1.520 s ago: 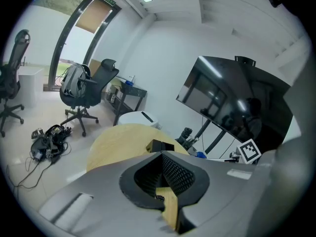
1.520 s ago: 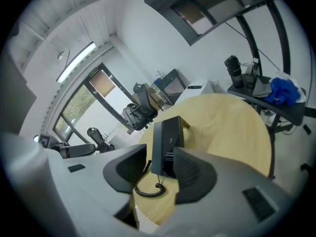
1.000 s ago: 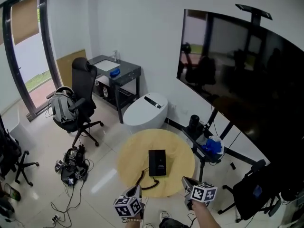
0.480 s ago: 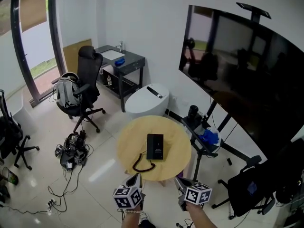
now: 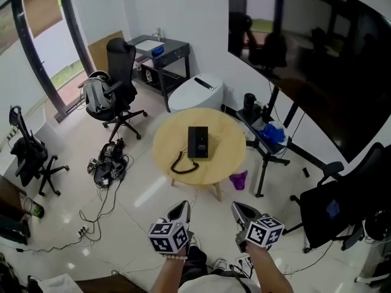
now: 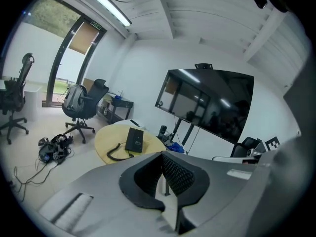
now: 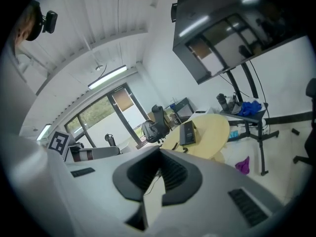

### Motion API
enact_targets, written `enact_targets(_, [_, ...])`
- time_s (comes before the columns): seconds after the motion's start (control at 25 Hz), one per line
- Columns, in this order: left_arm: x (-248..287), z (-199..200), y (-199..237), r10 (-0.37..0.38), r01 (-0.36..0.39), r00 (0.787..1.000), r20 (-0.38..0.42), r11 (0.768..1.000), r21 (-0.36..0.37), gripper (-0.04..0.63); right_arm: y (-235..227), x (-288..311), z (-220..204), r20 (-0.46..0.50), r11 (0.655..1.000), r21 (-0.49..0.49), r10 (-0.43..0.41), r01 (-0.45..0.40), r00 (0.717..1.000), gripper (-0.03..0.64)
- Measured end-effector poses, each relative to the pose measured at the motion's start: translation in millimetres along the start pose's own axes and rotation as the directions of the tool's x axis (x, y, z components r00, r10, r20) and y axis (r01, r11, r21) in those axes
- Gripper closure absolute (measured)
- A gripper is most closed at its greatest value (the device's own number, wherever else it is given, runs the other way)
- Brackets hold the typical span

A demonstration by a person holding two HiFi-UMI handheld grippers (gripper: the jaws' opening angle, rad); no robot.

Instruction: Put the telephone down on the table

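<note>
Telephone (image 5: 198, 142) lies flat on the round desk (image 5: 229, 157); left gripper (image 5: 181, 209) and right gripper (image 5: 238, 209) hang well apart from it, jaws closed on nothing. Main risk: its coiled cord (image 5: 182, 165), looped near the desk edge, gets snagged and drags it off. Count: 1 telephone, 1 desk, 2 grippers, prob. 3 chairs.

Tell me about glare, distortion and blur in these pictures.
Head view: sharp, wide-angle bend, a bright glare patch on the floor, room reflections in the big screen. Left gripper view: fisheye circle with dark corners, the left hand-held gripper soft up close. Right gripper view: same fisheye, tilted, the big screen reflecting ceiling lights.
</note>
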State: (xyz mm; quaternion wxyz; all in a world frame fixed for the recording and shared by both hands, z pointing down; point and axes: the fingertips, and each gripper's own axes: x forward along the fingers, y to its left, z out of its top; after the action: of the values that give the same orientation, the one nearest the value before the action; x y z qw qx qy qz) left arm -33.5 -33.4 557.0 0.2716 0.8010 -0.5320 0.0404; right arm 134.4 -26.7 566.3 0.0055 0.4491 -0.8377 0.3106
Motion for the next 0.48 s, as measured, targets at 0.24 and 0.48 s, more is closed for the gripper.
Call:
enact_targets(0.24, [-44, -22, -35, 0.024, -0.024, 1.0, -0.003, 0.999, 0.028, 0.607, 20, -35, -30, -0.03, 0.998, 0.007, 0.058, -0.057, 0.998, 0.606])
enact_targets(0.48, [-50, -35, -48, -0.002, 0.004, 0.999, -0.032, 0.999, 0.048, 0.607, 38, -46, -37, -0.019, 0.997, -0.004, 0.074, -0.074, 0.997, 0.607])
